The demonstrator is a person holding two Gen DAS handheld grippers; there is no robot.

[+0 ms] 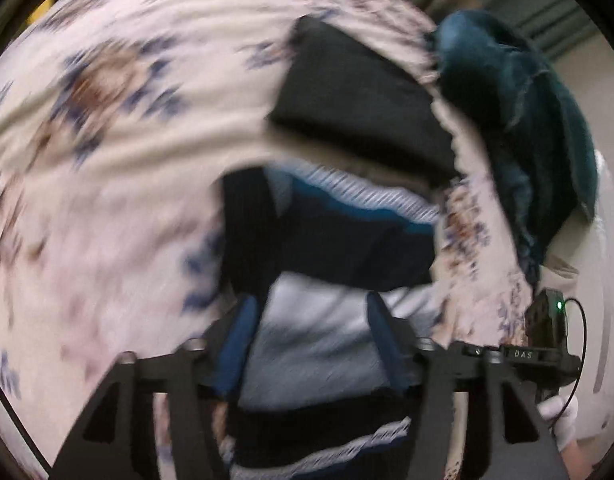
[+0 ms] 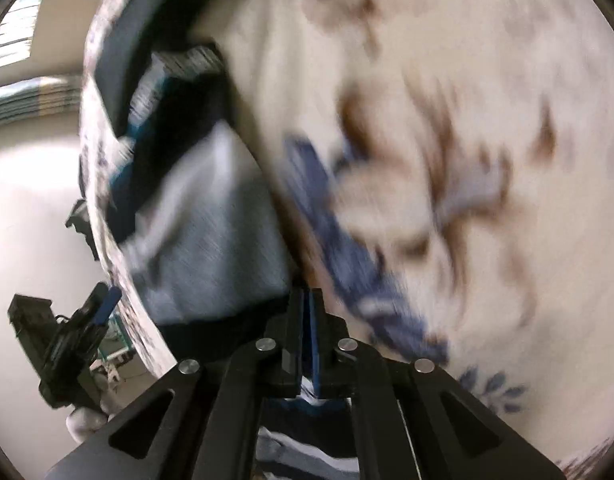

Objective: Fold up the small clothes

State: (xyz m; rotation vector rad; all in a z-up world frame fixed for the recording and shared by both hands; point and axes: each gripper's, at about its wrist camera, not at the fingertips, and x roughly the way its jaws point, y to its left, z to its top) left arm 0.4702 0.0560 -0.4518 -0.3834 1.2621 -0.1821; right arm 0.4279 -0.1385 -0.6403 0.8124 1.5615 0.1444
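Your left gripper (image 1: pixel 313 344) has its blue-padded fingers standing apart above the striped garment (image 1: pixel 327 332), with pale grey cloth showing in the gap; the pads are not pressing on anything. The picture is motion-blurred.

Your right gripper (image 2: pixel 307 336) has its two blue pads drawn together. A little of the striped cloth shows just below the tips, but whether any of it is pinched between the pads cannot be told.

The striped garment, in grey, navy, teal and white bands, lies near the right-hand edge of the floral bedsheet (image 1: pixel 107 140), directly under both grippers. A folded black garment (image 1: pixel 359 96) lies on the sheet just beyond it, touching or overlapping its far end. A crumpled teal garment (image 1: pixel 519 120) sits at the sheet's far right edge, beside the black one.

In the right wrist view the left gripper (image 2: pixel 107 304) shows at the sheet's edge, held by a white-gloved hand (image 2: pixel 85 420).
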